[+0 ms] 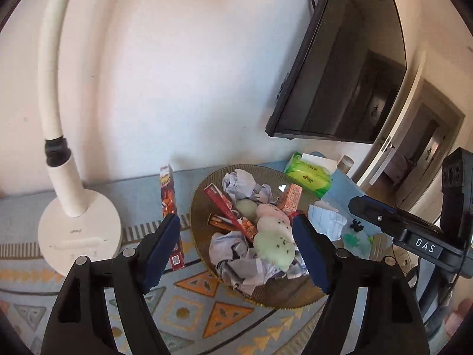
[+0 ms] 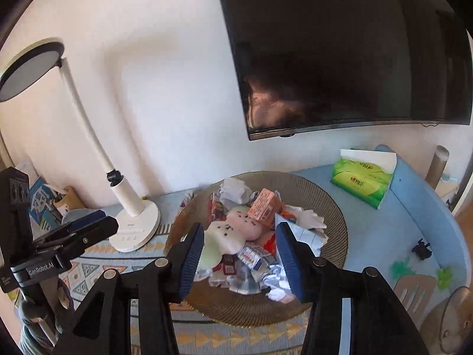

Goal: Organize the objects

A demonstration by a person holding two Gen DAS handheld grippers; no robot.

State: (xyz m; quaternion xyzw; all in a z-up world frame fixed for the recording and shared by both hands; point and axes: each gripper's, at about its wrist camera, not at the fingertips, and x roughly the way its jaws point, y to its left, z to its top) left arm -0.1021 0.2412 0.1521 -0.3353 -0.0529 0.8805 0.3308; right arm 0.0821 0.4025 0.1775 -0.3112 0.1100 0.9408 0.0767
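Both the left gripper (image 1: 236, 244) and right gripper (image 2: 239, 261) hang released and empty above the tray (image 2: 334, 207), where wrappers and crumpled paper (image 1: 236, 257) lie heaped; sorting appears nearly done; next, gather the strays beside it.

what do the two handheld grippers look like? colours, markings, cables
Both match: black plastic linkage bodies with silver pivot pins and ribbed blue pads on the jaws. The left gripper reads "GenRobot.AI" on its side; the right gripper carries a "DAS" label and a thin black cable. A black camera block sits on each.
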